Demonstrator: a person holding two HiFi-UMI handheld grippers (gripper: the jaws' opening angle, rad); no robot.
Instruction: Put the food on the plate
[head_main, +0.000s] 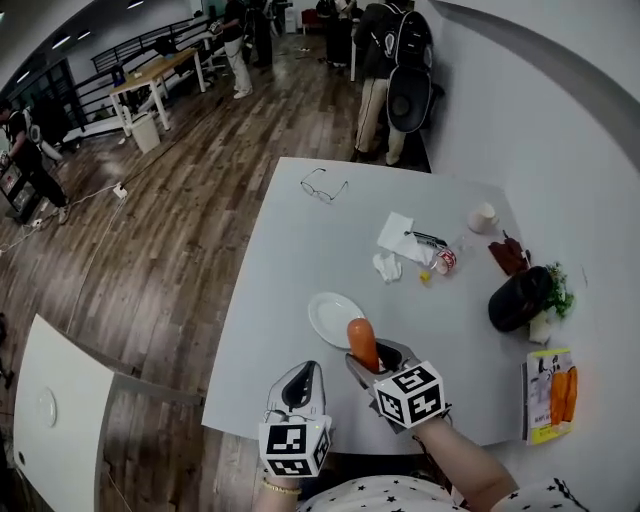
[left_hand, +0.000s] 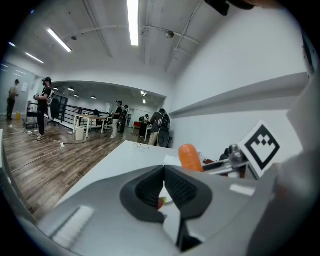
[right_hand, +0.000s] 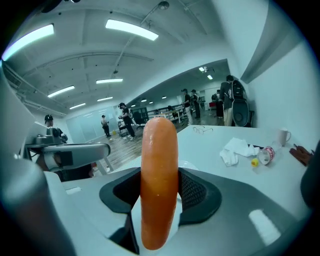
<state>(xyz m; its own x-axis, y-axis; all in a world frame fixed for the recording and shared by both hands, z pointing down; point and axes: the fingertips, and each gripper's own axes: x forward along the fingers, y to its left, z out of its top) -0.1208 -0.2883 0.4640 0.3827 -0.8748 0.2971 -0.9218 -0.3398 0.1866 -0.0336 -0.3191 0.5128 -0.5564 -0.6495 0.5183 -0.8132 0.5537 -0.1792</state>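
Orange sausage (right_hand: 159, 165) stands upright, clamped between the right tongs (right_hand: 160, 196).

One sausage (head_main: 362, 343), one plate (head_main: 325, 315) — one cup (head_main: 483, 217)

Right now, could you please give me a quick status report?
Right gripper shut on sausage, upright, by plate. Left gripper shut, empty. Nothing in the way.
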